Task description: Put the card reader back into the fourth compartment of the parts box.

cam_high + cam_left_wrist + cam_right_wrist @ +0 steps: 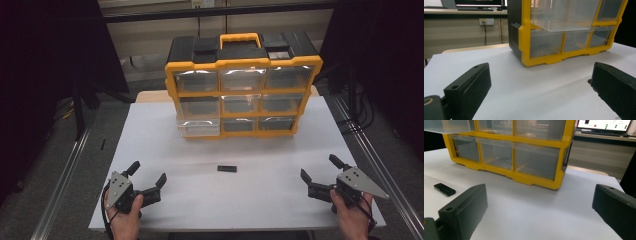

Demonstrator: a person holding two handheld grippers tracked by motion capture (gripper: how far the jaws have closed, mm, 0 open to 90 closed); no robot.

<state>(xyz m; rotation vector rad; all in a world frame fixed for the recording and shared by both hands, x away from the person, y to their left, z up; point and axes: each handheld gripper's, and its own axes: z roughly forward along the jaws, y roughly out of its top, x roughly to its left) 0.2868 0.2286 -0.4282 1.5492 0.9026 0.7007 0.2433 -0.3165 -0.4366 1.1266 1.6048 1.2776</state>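
Observation:
A yellow and black drawer organiser (243, 64) with clear drawers stands at the back of the white table (165, 150). One clear drawer (198, 127) in its left column sticks out forward; in the left gripper view this drawer (564, 17) hangs out above the bottom row. A small black block (227, 168) lies flat on the table in front of the organiser, midway between both hands. My left gripper (147, 173) rests near the front left corner, open, with nothing between its jaws. My right gripper (319, 167) rests near the front right corner, open and empty too.
In the right gripper view the black block (444, 189) lies to the left of the jaws, short of the organiser (536, 180). Metal rails run along both sides of the table. A desk with a monitor (604, 126) stands beyond it.

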